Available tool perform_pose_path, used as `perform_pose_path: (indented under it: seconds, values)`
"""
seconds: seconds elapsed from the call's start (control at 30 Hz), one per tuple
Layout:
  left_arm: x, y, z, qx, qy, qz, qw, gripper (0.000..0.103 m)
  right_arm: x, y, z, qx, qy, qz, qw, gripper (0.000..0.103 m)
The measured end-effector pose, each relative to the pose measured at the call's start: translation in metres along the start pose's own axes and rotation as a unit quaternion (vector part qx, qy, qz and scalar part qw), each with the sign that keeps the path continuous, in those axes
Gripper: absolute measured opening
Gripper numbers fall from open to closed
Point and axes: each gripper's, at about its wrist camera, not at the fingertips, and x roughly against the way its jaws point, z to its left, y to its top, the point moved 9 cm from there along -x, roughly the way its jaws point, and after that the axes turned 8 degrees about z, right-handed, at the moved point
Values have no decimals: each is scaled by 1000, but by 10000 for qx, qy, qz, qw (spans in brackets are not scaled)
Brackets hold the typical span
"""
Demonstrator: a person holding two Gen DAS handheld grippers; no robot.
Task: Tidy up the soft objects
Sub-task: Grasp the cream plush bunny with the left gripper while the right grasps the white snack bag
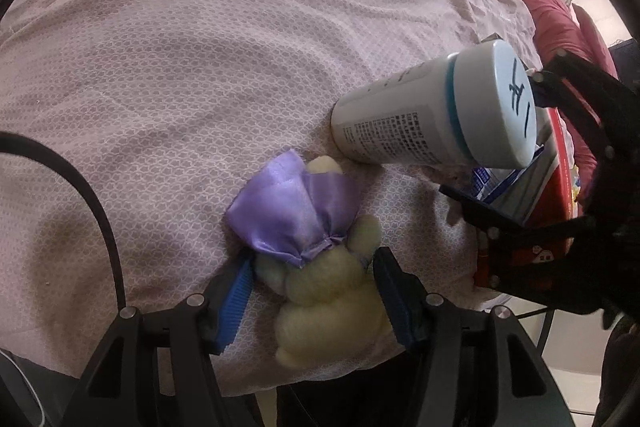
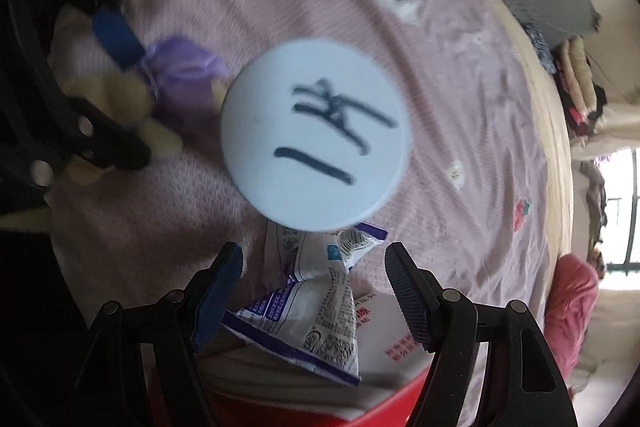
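Bedsheet (image 1: 200, 75): pink, fills frame.
Canister (image 1: 432, 115): right of centre, upright; right gripper (image 2: 314, 287), jaws wide and empty over packet (image 2: 312, 311), may topple it.
Plush toy (image 1: 320, 291): lower centre, between left gripper (image 1: 312, 291) pads, apparently clamped; may slip.

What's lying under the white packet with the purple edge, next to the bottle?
The packet rests on a flat white and red package with red print. The packet covers much of it, so its full label and anything beneath cannot be seen.

handwritten "女一" on white bottle lid (image 2: 315, 133)
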Motion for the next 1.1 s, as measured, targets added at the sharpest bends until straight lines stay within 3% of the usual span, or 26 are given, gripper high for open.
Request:
perform_pose_path:
  seconds: [0.2, 0.27, 0.47, 0.63, 0.8, 1.0, 1.1]
  values:
    - [-6, 3, -4, -69, 111, -8, 9999, 61, -18, 0, -1, 73, -135, 136, 9998, 70]
    - [-7, 4, -5, -81, 144, -7, 9999, 61, -21, -1, -4, -17, -86, 163, 9998, 58]
    - [-11, 8, -7, -38, 167, -22, 9999, 61, -16, -3, -6, -18, -177, 51, 9998, 38]
    - [-10, 9, -8, -35, 204, -87, 9997, 56, 7, -11, -13, -576, 108, -247, 9980, 36]
    - [-7, 8, -14, -223, 123, -106, 9996, 44, 37, -24, -21, -1125, 272, -551, 9918, 36]
    - [5, 7, -17, -213, -96, -311, 9992, 42, 75, -41, -29, -1880, 361, -899, 9774, 36]
    - [23, 6, -19, -284, -21, -542, 9981, 42, 99, -48, -29, -2262, 368, -1135, 9668, 36]
